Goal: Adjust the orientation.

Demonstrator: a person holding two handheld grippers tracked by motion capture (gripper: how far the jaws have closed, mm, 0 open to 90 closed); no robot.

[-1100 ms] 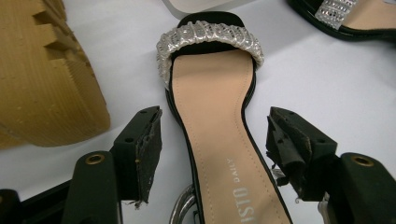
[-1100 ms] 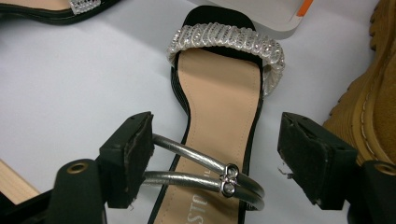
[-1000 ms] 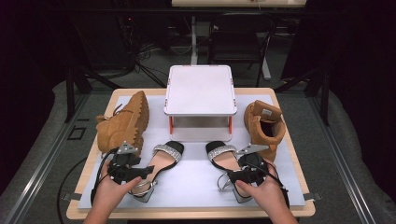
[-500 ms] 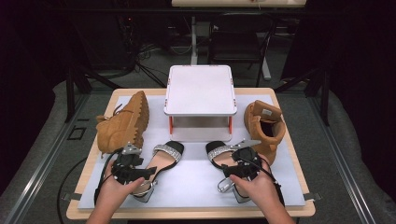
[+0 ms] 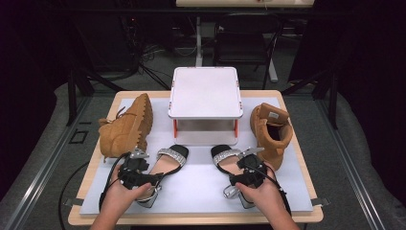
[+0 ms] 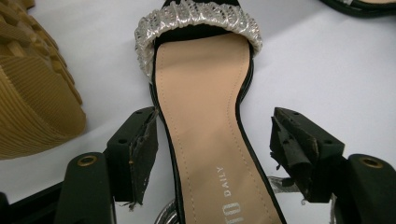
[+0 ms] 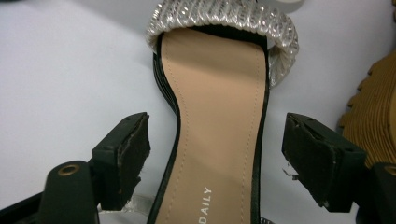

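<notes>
both grippers gape wide astride sandals [image 6: 205,140] [image 7: 219,130], heels cut off below.

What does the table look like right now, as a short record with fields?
left gripper: open, fingers either side of the left sandal
right gripper: open, fingers either side of the right sandal
left boot: on its side, sole toward the middle
right boot: upright, beside the right sandal
stand: white, behind the sandals, top bare
</notes>
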